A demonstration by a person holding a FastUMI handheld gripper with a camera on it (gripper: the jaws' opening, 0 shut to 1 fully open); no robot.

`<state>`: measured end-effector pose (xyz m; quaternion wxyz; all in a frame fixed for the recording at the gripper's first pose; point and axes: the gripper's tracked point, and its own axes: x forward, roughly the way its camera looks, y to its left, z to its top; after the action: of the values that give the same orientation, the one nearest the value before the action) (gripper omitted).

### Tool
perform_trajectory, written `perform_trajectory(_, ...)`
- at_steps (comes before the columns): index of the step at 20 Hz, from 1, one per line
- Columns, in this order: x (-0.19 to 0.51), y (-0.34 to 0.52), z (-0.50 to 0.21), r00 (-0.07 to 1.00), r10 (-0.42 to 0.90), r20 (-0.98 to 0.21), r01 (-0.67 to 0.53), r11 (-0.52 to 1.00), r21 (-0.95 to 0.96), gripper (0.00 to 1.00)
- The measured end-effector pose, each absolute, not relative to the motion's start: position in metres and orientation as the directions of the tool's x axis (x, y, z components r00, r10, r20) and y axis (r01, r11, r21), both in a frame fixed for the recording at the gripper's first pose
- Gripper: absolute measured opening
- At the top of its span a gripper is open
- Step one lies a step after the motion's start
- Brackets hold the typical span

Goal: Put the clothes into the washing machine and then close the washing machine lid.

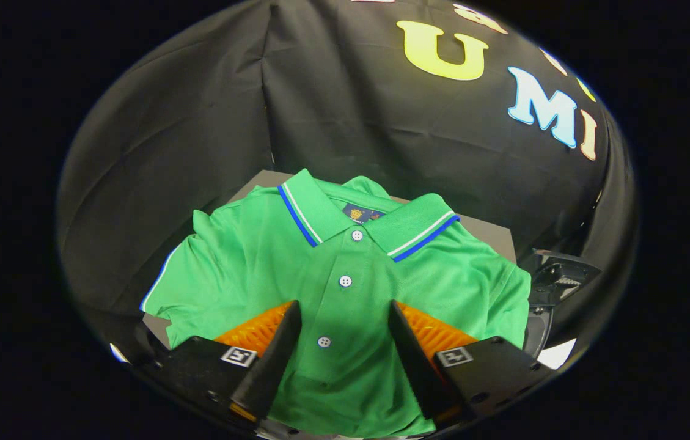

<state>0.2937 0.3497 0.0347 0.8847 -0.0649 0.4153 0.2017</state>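
In the gripper view I see my gripper (345, 324) spread wide over a folded green polo shirt (345, 269), gripping nothing; the button placket lies between the fingers (271, 354). The shirt rests on a grey surface (491, 235) before the black cloth wall (198, 122).

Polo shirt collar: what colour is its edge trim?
Blue and white stripes on the green polo shirt collar, gripper view; gripper open.
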Motion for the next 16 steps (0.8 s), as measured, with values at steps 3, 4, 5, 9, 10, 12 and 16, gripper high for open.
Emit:
perform_trajectory(3, 0.294, 0.349, 0.03, 0.572, 0.304, -0.762, -0.417, 0.908, 0.049, 0.7)
perform_trajectory(4, 0.293, 0.349, 0.034, 0.574, 0.309, -0.759, -0.415, 0.908, 0.056, 0.51)
perform_trajectory(5, 0.292, 0.35, 0.035, 0.576, 0.312, -0.756, -0.426, 0.903, 0.048, 0.33)
perform_trajectory(9, 0.297, 0.347, 0.037, 0.618, 0.31, -0.722, -0.441, 0.898, 0.007, 0.02)
perform_trajectory(10, 0.296, 0.346, 0.038, 0.619, 0.313, -0.72, -0.447, 0.895, 0.004, 0.02)
perform_trajectory(12, 0.299, 0.348, 0.04, 0.623, 0.328, -0.71, -0.45, 0.893, 0.019, 0.02)
perform_trajectory(16, 0.301, 0.345, 0.071, 0.677, 0.368, -0.638, -0.437, 0.898, 0.054, 0.02)
